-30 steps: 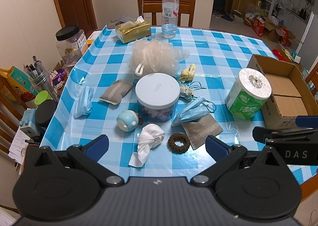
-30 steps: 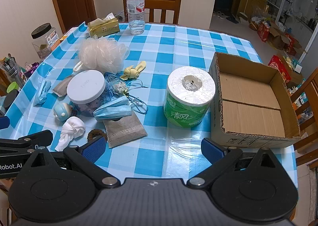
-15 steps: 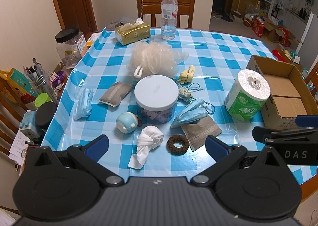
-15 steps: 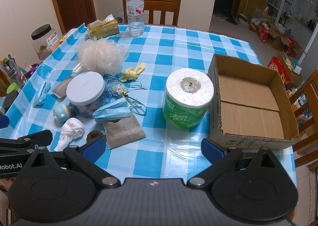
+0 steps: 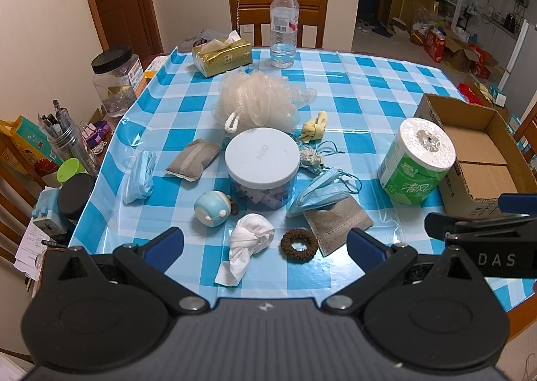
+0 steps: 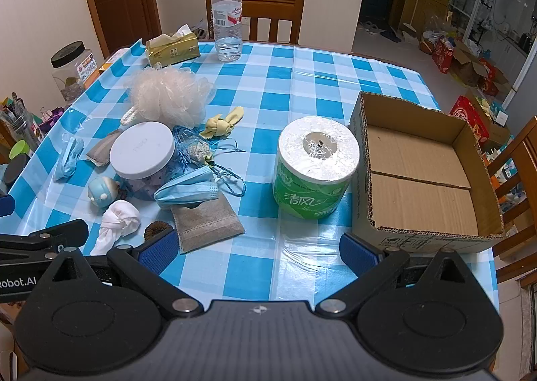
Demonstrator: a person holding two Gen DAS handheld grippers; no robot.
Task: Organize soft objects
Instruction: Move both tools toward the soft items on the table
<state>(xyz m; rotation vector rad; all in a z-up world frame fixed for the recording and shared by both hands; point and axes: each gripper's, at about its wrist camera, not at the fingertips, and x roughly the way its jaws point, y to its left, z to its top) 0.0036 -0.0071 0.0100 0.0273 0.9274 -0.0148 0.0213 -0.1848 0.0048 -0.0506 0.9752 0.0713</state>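
Soft things lie on the blue checked table: a bath pouf (image 5: 256, 102), a knotted white cloth (image 5: 250, 240), a brown scrunchie (image 5: 298, 244), a blue mask (image 5: 322, 191) over a grey pouch (image 5: 340, 221), a second mask (image 5: 139, 173), a second grey pouch (image 5: 193, 164), a yellow knotted cloth (image 5: 313, 129). An empty cardboard box (image 6: 423, 166) stands at the right. My left gripper (image 5: 265, 245) is open above the near edge, by the white cloth. My right gripper (image 6: 256, 248) is open, near the toilet roll (image 6: 315, 166).
A white-lidded jar (image 5: 261, 166), a small blue figurine (image 5: 213, 208), a water bottle (image 5: 283, 25) and a tissue pack (image 5: 221, 57) also stand on the table. A plastic jar (image 5: 115, 79) and pen cup (image 5: 63, 143) sit off the left edge. A chair (image 5: 278, 17) is behind.
Both grippers have drawn back slightly from the table, so everything looks a little further off. Nothing on the table has moved.
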